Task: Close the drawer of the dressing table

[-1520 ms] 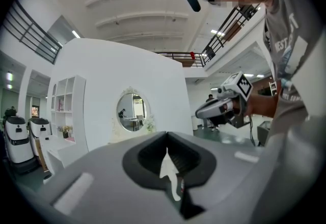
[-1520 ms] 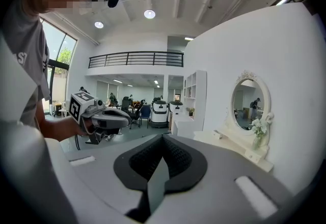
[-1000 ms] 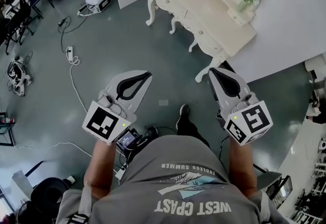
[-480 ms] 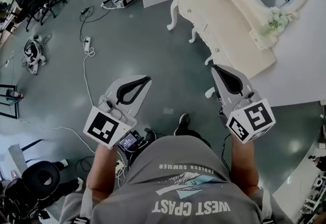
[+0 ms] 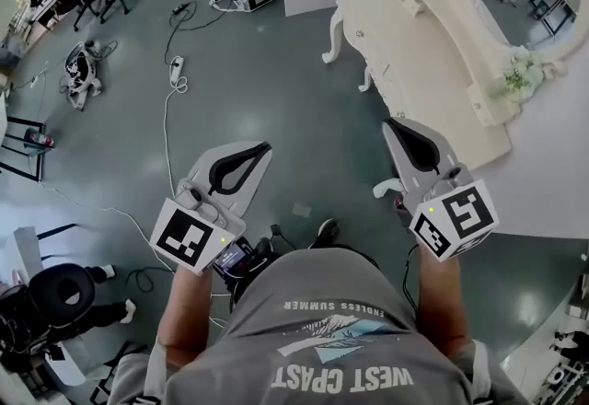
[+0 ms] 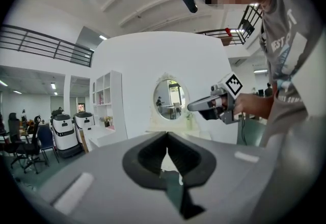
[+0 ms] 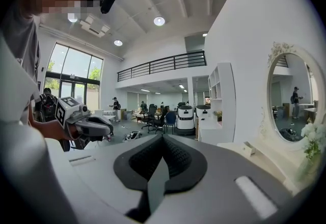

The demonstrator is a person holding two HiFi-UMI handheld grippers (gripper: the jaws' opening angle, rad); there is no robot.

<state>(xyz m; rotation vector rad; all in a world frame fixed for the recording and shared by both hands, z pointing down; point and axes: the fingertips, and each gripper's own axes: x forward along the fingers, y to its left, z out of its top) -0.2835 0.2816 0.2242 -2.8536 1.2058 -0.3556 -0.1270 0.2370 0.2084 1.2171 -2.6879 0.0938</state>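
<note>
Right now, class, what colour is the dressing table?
The dressing table is cream, clearest in the head view.

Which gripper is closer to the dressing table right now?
The right gripper: in the head view it sits beside the front edge of the dressing table, while the left gripper hangs over the floor, farther away.

The head camera is looking steeply down over the person's chest at the left hand-held gripper (image 5: 262, 148), the right hand-held gripper (image 5: 394, 125) and the dressing table (image 5: 433, 44) beyond. Each gripper camera is riding close behind its own jaws, facing roughly level; both are catching the mirror (image 6: 169, 98).
</note>
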